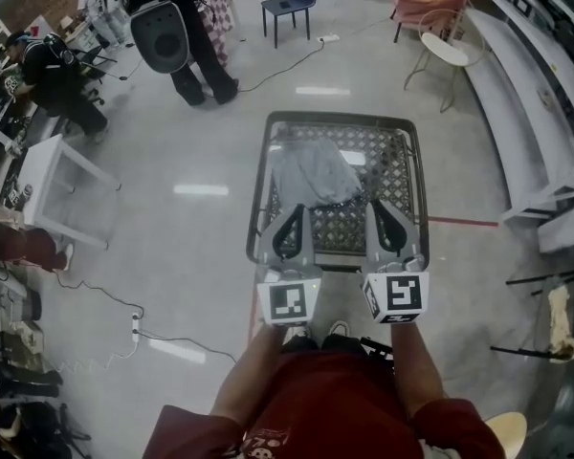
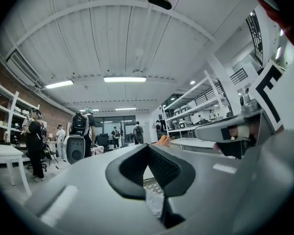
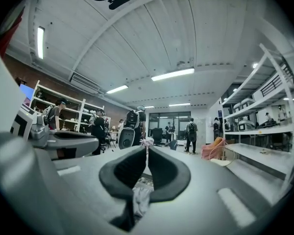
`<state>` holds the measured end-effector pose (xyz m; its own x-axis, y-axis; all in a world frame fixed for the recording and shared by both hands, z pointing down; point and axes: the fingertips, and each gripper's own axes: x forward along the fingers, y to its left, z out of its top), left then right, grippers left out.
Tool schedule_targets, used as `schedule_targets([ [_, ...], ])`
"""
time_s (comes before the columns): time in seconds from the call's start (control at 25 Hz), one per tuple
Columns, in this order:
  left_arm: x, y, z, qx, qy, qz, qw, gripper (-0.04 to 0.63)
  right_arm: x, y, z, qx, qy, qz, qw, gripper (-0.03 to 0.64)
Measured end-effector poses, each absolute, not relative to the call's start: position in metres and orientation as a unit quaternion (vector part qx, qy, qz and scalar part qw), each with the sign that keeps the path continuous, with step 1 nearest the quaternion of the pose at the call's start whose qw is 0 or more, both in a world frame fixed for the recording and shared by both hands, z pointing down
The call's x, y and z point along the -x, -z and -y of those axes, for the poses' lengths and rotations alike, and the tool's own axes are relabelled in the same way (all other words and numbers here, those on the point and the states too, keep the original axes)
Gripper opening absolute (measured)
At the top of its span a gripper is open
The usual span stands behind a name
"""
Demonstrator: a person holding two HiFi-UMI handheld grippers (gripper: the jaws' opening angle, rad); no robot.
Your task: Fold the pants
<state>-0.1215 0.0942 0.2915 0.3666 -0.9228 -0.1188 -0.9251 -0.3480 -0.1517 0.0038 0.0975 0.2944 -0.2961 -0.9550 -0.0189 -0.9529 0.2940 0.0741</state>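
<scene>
Red-sleeved arms [image 1: 258, 371] reach toward the wire cart [image 1: 264, 185], which takes up the middle of the floor. Long white shelving [image 1: 531, 113] runs along the cart's right side, and a white table [image 1: 53, 185] stands well off its left side. Beyond the cart's far left corner stands a person with a dark pack [image 1: 196, 36]; a blue chair [image 1: 292, 3] sits straight beyond the cart. Grey pants [image 1: 311, 172] lie crumpled on the mesh inside the cart, toward its far left. Over the cart's near rim, the left gripper [image 1: 295, 210] is fully closed on nothing. The right gripper [image 1: 376, 206] leaves a thin slit; grey cloth shows below its pads, whether pinched I cannot tell
</scene>
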Motion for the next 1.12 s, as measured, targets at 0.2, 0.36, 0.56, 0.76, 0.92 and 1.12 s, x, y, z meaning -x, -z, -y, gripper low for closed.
schedule_targets([
  [0.2, 0.123, -0.289, -0.091, 0.826, -0.017, -0.554, 0.098, 0.005, 0.004, -0.292, -0.097, -0.598, 0.041, 0.800, 0.010, 0.002],
  [0.36, 0.121, -0.288, -0.089, 0.827, -0.027, -0.554, 0.089, 0.005, 0.004, -0.295, -0.096, -0.599, 0.040, 0.800, 0.013, 0.002],
  [0.56, 0.115, -0.291, -0.087, 0.831, -0.024, -0.549, 0.086, 0.005, 0.001, -0.297, -0.094, -0.601, 0.040, 0.798, 0.012, 0.002],
  [0.76, 0.113, -0.289, -0.088, 0.829, -0.029, -0.552, 0.086, 0.005, -0.002, -0.296, -0.095, -0.599, 0.048, 0.799, 0.019, 0.002],
  [0.92, 0.112, -0.288, -0.088, 0.825, -0.028, -0.558, 0.087, 0.005, -0.009, -0.294, -0.095, -0.602, 0.047, 0.797, 0.019, 0.002],
  [1.12, 0.111, -0.290, -0.094, 0.822, -0.021, -0.563, 0.084, 0.005, -0.013, -0.295, -0.100, -0.599, 0.043, 0.799, 0.020, 0.002],
])
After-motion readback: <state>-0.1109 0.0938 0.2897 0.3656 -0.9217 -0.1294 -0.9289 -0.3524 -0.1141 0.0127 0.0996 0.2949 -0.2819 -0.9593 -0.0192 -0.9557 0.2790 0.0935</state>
